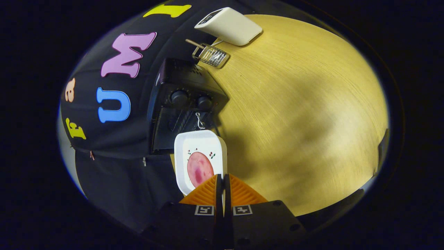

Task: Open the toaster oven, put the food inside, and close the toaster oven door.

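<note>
The gripper [222,180] pinches the near rim of the white plate [200,146], fingers pressed together on it, carrying the pink food [199,169]. Plate hangs just before the toaster oven [180,104], apparently lined up for loading.

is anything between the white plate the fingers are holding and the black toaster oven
Nothing visible. The gripper has its fingers pinched on the rim of the white square plate carrying a pink round slice, and the black toaster oven sits directly beyond it, its door apparently open.
</note>
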`<act>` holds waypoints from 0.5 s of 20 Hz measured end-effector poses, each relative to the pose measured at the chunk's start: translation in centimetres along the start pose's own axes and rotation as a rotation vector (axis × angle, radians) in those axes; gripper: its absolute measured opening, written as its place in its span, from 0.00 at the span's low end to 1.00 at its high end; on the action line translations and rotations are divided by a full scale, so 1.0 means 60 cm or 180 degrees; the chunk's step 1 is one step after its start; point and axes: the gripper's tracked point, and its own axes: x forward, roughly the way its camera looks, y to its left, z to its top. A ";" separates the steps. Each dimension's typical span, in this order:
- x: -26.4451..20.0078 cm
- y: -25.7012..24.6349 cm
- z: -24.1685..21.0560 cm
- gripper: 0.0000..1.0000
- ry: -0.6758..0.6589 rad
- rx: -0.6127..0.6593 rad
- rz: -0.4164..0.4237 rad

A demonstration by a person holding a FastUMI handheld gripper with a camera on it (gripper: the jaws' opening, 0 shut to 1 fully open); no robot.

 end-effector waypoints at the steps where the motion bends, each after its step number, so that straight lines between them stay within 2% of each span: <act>1: 0.017 0.013 -0.006 0.05 -0.0072 0.0076 -0.0027; 10: 0.159 0.117 -0.014 0.05 -0.0894 0.1059 -0.0166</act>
